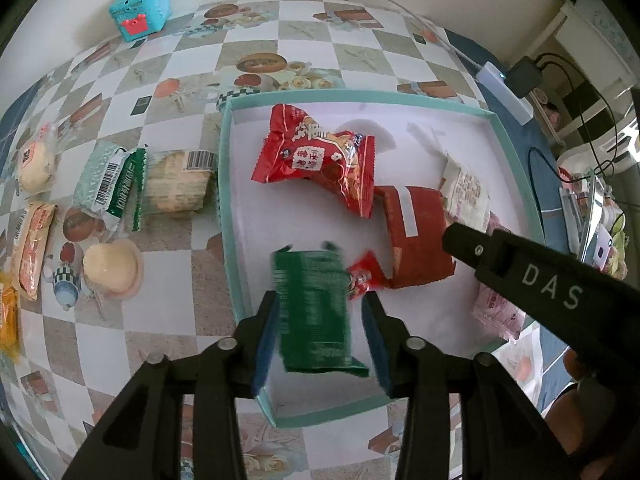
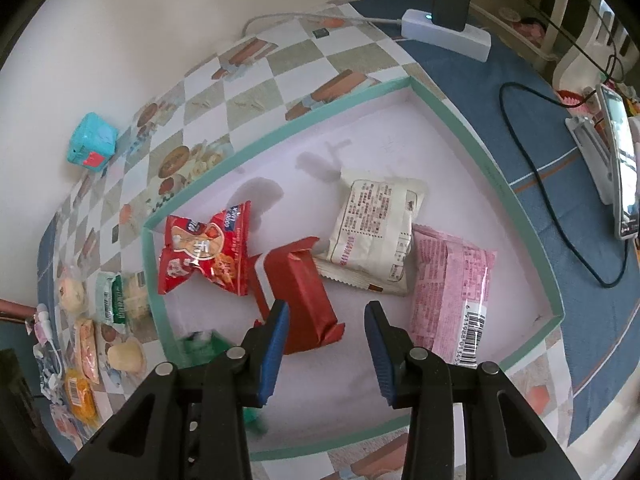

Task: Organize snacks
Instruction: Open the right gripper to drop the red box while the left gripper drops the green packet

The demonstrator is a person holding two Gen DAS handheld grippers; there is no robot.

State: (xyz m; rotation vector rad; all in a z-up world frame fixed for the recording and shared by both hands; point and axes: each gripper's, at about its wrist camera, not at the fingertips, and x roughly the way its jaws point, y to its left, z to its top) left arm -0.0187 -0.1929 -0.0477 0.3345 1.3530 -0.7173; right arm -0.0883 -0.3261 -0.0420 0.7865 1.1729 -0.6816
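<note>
Between my left gripper (image 1: 320, 336) pads sits the green packet (image 1: 316, 312), blurred, over the tray's (image 1: 360, 96) near left corner; pads stand clear, nothing gripped. Packet looks light, crinkly, slippery: pinch mid-body, across the flat faces. Right gripper (image 2: 326, 344) hangs empty, jaws apart, above the tray.

Both tools are matte black plastic. The left gripper (image 1: 320, 332) has two angular arms with cut-out slots, round silver pivot screws, and fingers (image 1: 266, 340) faced with ribbed blue pads. The right gripper (image 2: 326, 344) is built the same, with blue ribbed pads and silver screws. From the left wrist view its black side carries white letters "DAS".
</note>
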